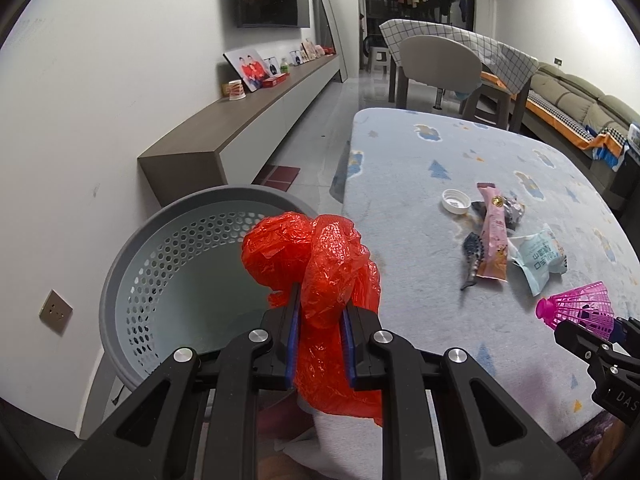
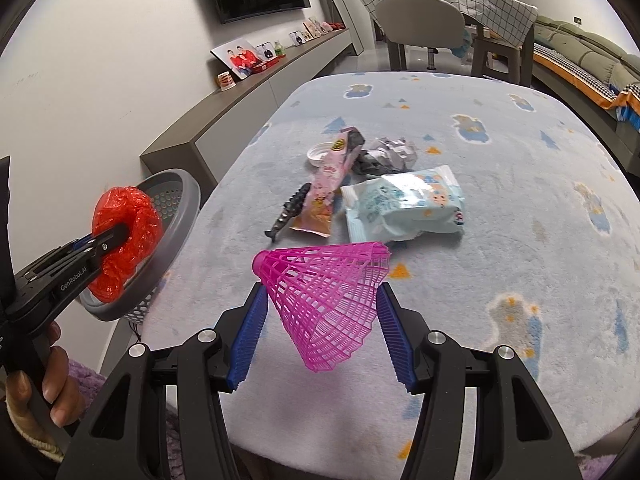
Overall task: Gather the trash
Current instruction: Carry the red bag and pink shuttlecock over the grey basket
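My left gripper (image 1: 320,300) is shut on a crumpled red plastic bag (image 1: 320,256), held at the near right rim of the grey perforated bin (image 1: 168,264). The same bag (image 2: 128,236) shows in the right wrist view in front of the bin (image 2: 180,216). My right gripper (image 2: 320,300) is shut on a pink plastic shuttlecock (image 2: 328,292) above the table; this shuttlecock (image 1: 580,308) appears at the lower right of the left wrist view. On the pale blue cloth lie a pink wrapper (image 2: 332,184), a light blue packet (image 2: 404,208), a white cap (image 2: 320,156), a dark clip (image 2: 288,212) and crumpled silver foil (image 2: 388,156).
The table (image 2: 520,200) is covered with a patterned fleece cloth. A long low cabinet (image 1: 240,128) with photos runs along the left wall. A chair (image 1: 440,60), a checked-cloth table and a sofa (image 1: 580,100) stand behind. A hand (image 2: 44,380) holds the left gripper's handle.
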Motion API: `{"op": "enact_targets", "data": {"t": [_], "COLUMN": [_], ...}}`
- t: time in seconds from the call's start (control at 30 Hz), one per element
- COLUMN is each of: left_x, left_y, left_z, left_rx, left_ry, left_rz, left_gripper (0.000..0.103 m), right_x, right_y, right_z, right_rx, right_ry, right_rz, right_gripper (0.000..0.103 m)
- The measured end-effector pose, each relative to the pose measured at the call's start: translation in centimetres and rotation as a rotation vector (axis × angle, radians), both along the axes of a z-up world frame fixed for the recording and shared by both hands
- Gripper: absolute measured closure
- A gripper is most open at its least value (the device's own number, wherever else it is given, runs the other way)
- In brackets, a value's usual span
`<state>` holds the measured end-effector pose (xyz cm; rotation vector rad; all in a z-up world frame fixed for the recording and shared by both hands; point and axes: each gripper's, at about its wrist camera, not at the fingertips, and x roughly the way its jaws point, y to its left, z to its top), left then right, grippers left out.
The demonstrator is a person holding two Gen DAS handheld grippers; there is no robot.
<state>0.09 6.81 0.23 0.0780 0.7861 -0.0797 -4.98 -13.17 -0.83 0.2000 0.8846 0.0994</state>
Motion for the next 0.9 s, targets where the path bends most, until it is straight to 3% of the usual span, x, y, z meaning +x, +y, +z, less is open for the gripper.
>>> {"op": "enact_targets", "data": {"t": [0.5, 0.9], "left_x": [0.8, 2.0], "left_y": [3.9, 9.6], "left_z": [-0.3, -0.7], "left_rx": [-0.010, -0.048], "left_ry": [0.023, 0.057], "left_rz": [0.087, 0.208], "left_gripper": [0.085, 0.085], "right_x": [3.0, 7.1], "right_y": [4.0, 10.7], "right_z": [0.6, 2.3], "right_rx": [0.002, -0.007], "right_ry": [-0.002, -0.035], "right_rz": [0.085, 0.255], "right_gripper": [0.049, 0.049]}}
